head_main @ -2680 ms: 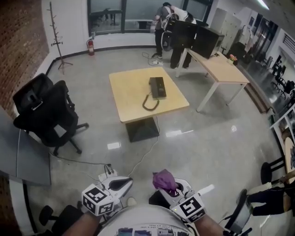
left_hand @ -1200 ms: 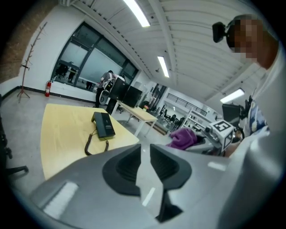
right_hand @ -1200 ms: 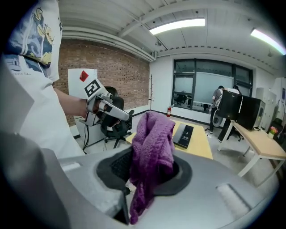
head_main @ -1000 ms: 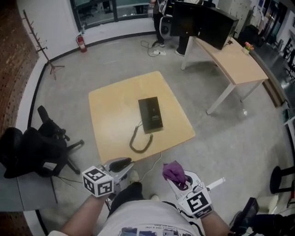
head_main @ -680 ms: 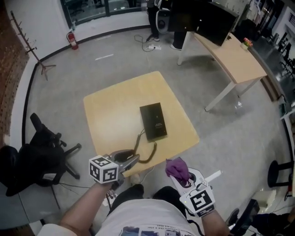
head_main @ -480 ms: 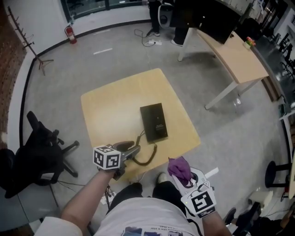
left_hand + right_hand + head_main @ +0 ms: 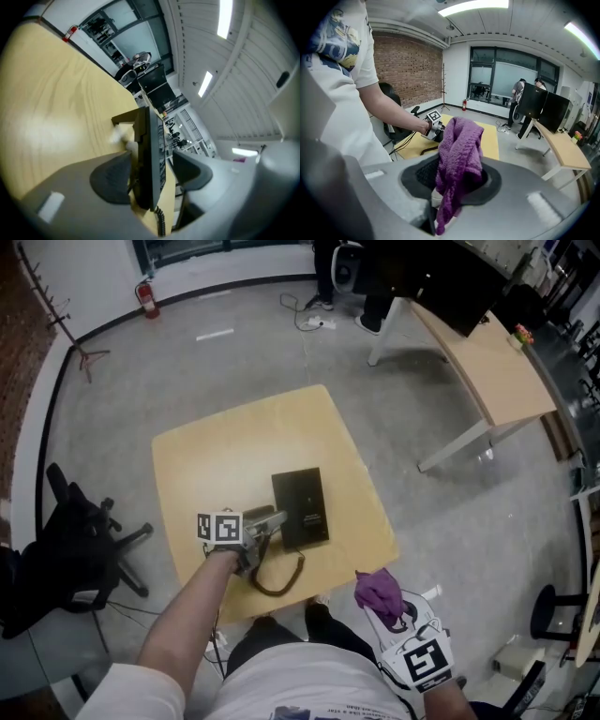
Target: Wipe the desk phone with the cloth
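While the head view looks down on the square light-wood table (image 7: 225, 451), the left gripper (image 7: 271, 521) reaches to the side edge of the flat black desk phone (image 7: 301, 507), its coiled dark cord (image 7: 277, 581) looping just behind it toward the person. The right gripper (image 7: 388, 607) hangs well back, off the table's near edge, with the fuzzy purple cloth (image 7: 379, 587) bunched at its tip. In the left gripper view the jaws stand wide apart and straddle the phone's (image 7: 151, 159) edge, one pad to each side, not yet clamped. In the right gripper view the jaws are closed on the cloth (image 7: 459, 159), which stands up ahead of them and droops over; the left gripper (image 7: 433, 123) shows far ahead. If the left jaws close this far off-centre, the phone may tip or skid, or drag its cord, and the wipe would then push it about. Half a second ago the left gripper was short of the phone, over the cord; now it brackets the phone, while the cloth has stayed off the table.
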A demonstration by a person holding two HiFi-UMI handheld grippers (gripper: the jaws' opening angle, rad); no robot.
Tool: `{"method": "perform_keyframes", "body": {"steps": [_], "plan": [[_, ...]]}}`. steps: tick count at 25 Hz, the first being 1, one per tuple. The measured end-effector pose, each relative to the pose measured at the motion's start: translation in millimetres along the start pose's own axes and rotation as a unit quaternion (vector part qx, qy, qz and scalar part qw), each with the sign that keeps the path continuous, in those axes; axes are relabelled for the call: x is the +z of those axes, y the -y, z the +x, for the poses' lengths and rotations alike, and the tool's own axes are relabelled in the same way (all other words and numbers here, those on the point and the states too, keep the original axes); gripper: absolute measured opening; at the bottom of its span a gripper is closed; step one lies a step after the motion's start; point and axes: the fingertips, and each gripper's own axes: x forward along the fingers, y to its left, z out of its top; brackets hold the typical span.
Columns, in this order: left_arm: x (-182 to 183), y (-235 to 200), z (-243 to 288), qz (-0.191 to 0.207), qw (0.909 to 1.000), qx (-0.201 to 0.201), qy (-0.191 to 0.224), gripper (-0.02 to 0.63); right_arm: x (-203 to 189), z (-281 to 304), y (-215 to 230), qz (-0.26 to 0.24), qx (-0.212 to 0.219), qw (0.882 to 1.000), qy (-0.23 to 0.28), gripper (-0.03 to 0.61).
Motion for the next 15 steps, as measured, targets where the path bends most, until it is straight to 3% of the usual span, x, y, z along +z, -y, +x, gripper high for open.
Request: {"method": "perform_keyframes", "body": {"steps": [8, 11, 15], "plan": [[14.3, -3.3, 32.4, -0.061, 0.9963, -0.061, -0.011, 0.276, -13.8, -6.3, 37.5, 0.009, 0.003, 1.0, -0.015, 0.106], [13.7, -3.5, 36.8, -0.06, 0.9957, -0.067, -0.024, 0.206, -13.9, -3.8, 43.6, 0.006, 0.006, 1.0, -0.015, 0.106], [12.3, -2.0, 34.7, -0.049, 0.9967, -0.06, -0.024, 0.196, -14.0, 2.6, 49.3, 0.006, 0.015, 1.0, -0.012, 0.106]]}}
